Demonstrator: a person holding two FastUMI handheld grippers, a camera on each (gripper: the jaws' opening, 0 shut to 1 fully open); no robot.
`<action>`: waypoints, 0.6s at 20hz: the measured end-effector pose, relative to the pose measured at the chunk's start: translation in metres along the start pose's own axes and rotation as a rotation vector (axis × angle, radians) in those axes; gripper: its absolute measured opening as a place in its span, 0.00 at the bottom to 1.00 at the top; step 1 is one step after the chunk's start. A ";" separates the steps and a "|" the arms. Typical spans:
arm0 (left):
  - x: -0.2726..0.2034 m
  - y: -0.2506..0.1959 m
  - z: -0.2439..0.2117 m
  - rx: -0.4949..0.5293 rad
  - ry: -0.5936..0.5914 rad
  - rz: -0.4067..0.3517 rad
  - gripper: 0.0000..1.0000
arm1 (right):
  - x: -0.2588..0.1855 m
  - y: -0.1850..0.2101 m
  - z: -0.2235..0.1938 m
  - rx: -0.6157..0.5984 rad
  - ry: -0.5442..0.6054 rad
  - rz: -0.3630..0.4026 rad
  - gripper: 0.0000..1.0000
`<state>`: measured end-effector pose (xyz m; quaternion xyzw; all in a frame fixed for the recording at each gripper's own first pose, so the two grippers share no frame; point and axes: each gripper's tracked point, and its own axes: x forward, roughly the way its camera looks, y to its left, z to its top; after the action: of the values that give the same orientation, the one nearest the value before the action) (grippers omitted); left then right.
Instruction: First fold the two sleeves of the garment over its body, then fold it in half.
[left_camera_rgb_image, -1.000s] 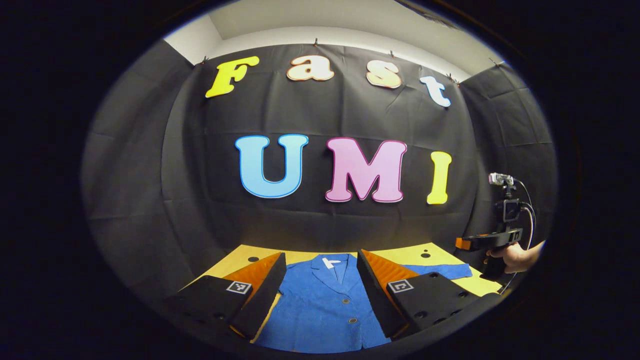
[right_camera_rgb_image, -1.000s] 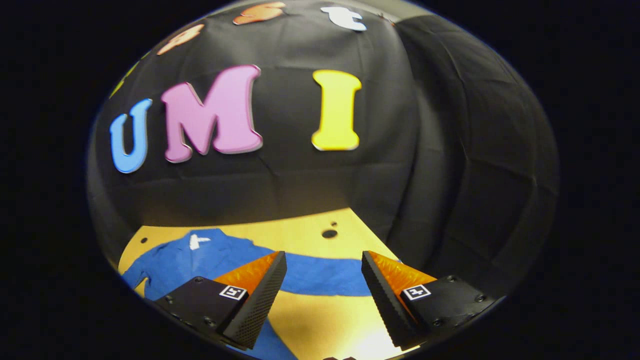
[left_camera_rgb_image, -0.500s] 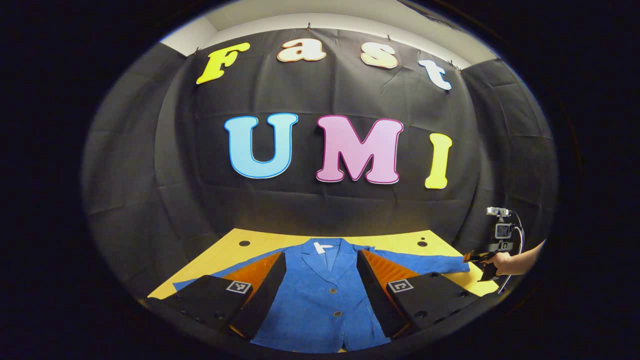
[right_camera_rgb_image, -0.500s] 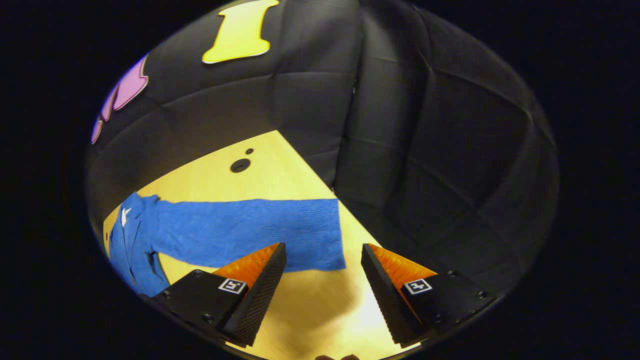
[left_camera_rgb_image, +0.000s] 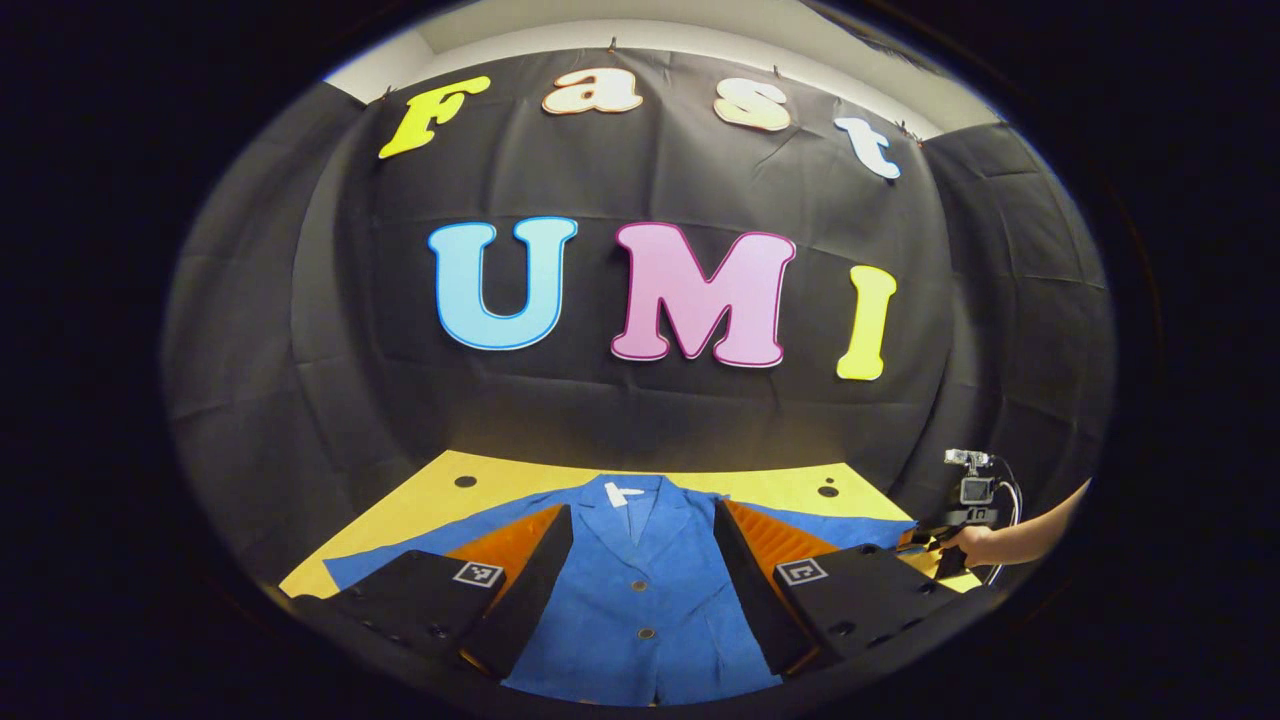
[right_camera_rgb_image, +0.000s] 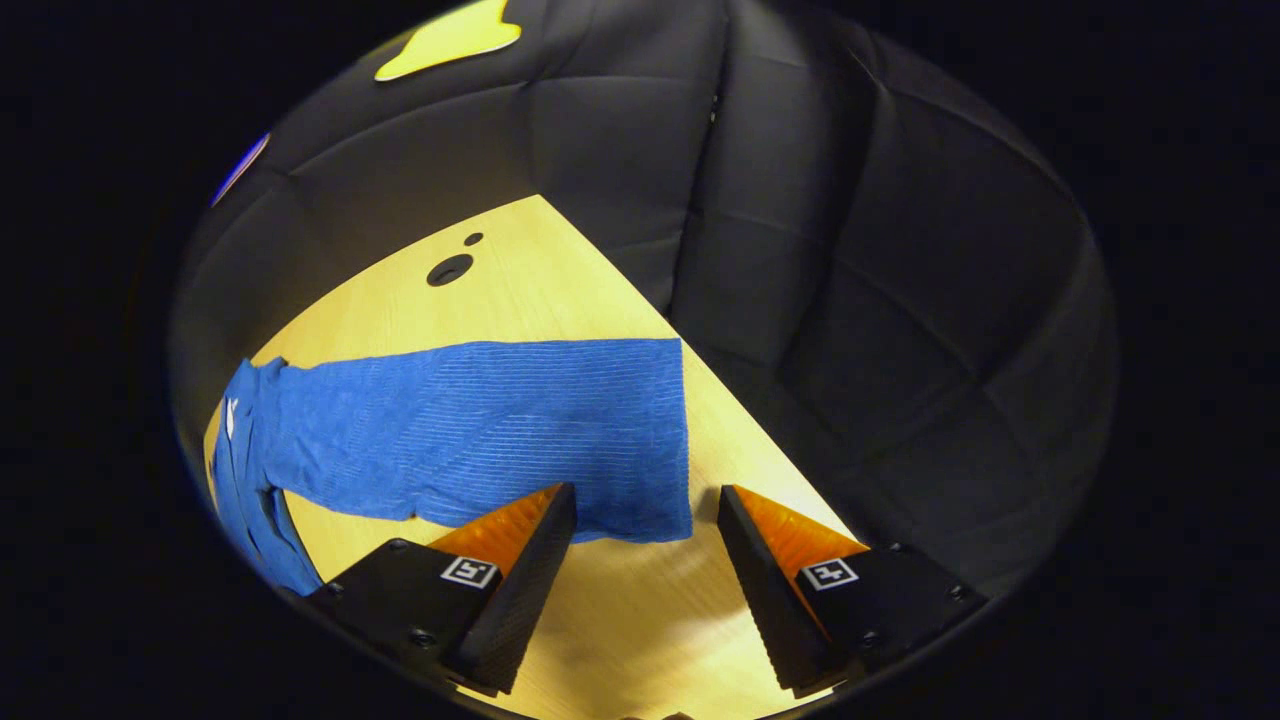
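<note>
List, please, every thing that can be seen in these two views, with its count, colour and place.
garment: one, blue, buttoned front, lying flat on the table with both sleeves spread out to the sides, not yet folded.
right sleeve: one, blue, flat on the table, its cuff end just ahead of the right gripper.
table: one, yellow wood, with dark round holes near its far corners.
booth wall: black cloth, behind and beside the table.
left gripper: one, above the garment's front, jaws apart, holding nothing.
right gripper: one, low by the cuff, jaws apart, holding nothing.
hand: one, at the table's right end, holding the right gripper.
</note>
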<state>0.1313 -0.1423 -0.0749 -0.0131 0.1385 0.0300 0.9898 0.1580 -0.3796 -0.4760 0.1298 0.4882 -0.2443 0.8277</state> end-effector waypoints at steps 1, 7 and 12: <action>0.002 -0.002 0.001 0.006 -0.002 -0.006 0.81 | 0.002 0.000 0.000 -0.008 -0.007 -0.005 0.94; 0.002 0.000 -0.013 -0.015 0.041 -0.013 0.81 | 0.000 0.042 0.001 -0.032 -0.031 0.180 0.14; -0.007 0.014 -0.033 -0.075 0.075 0.023 0.81 | -0.016 0.068 -0.006 -0.158 -0.022 0.235 0.05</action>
<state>0.1143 -0.1294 -0.1044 -0.0494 0.1747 0.0461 0.9823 0.1832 -0.3150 -0.4661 0.1176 0.4786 -0.1080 0.8634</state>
